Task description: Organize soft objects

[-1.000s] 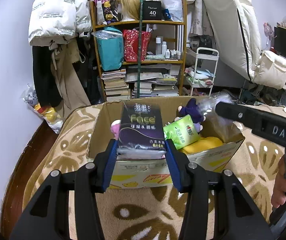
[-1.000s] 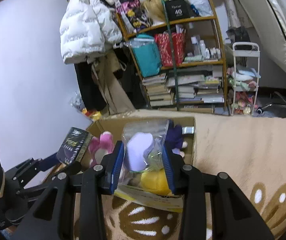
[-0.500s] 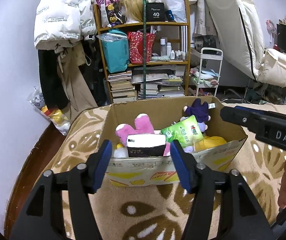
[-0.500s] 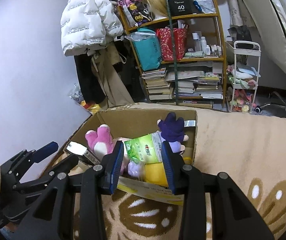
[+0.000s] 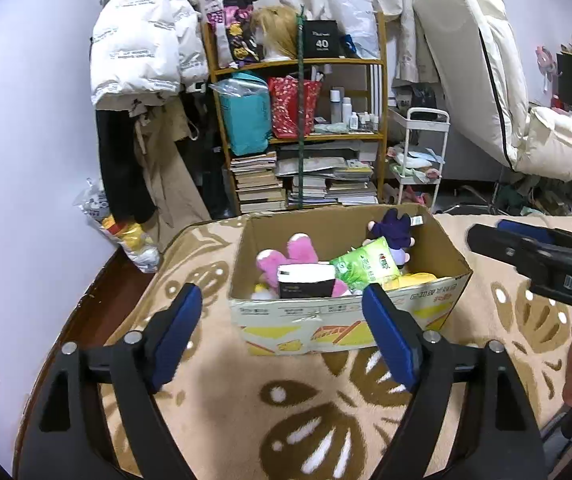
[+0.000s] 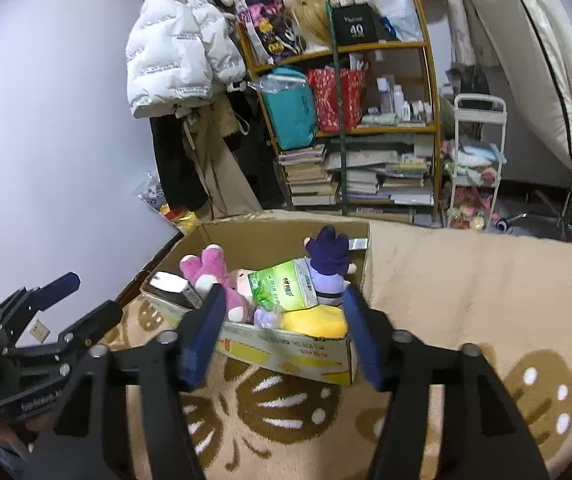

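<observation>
A cardboard box (image 5: pixel 422 310) (image 6: pixel 286 346) stands on the patterned beige rug. It holds a pink plush (image 5: pixel 286 258) (image 6: pixel 209 266), a dark tissue pack (image 5: pixel 306 286) (image 6: pixel 175 286), a green tissue pack (image 5: pixel 366 266) (image 6: pixel 281 290), a purple plush (image 5: pixel 394 228) (image 6: pixel 330 260), a yellow soft item (image 5: pixel 410 280) (image 6: pixel 314 322) and a clear bag (image 6: pixel 267 316). My left gripper (image 5: pixel 283 334) is open and empty, in front of the box. My right gripper (image 6: pixel 279 338) is open and empty, just short of the box's near wall.
A wooden shelf (image 5: pixel 298 128) with bags and stacked books stands behind the box, with a white jacket (image 5: pixel 141 48) hanging to its left. A white trolley (image 5: pixel 418 156) and an upended mattress (image 5: pixel 482 80) are at the right. The rug's left edge (image 5: pixel 97 292) meets dark floor.
My left gripper let go of the dark tissue pack into the box and my right let go of the clear bag. Both opened wide and drew back from the box.
</observation>
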